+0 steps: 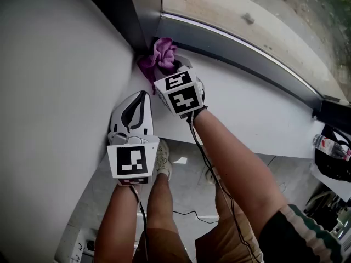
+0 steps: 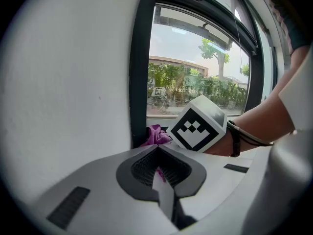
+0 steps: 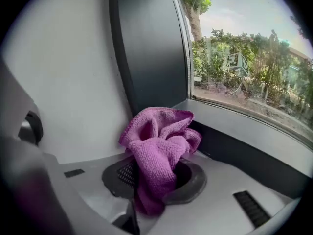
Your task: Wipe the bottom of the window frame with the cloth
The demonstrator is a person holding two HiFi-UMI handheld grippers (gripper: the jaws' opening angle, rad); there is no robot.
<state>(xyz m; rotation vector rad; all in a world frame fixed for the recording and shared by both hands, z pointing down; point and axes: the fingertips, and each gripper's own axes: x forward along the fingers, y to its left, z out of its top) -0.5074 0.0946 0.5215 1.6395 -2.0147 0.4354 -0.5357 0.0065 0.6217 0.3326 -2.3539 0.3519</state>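
A crumpled purple cloth (image 1: 160,56) sits in the corner where the dark upright of the window frame (image 1: 118,12) meets the frame's bottom rail (image 1: 236,48). My right gripper (image 1: 171,69) is shut on the cloth (image 3: 159,146), which bulges up between its jaws and rests close to the bottom rail (image 3: 244,131). My left gripper (image 1: 143,96) is shut with nothing in it, above the white sill (image 1: 258,108) beside the wall and just behind the right one. From the left gripper (image 2: 157,150) the cloth (image 2: 156,133) and the right gripper's marker cube (image 2: 198,124) show ahead.
A white wall (image 1: 55,92) runs along the left. The sill ends at a front edge, with the floor, the person's legs and shoes (image 1: 162,158) and a cable (image 1: 189,215) below. A bottle (image 1: 329,145) and dark items sit at the far right. A power strip (image 1: 82,246) lies on the floor.
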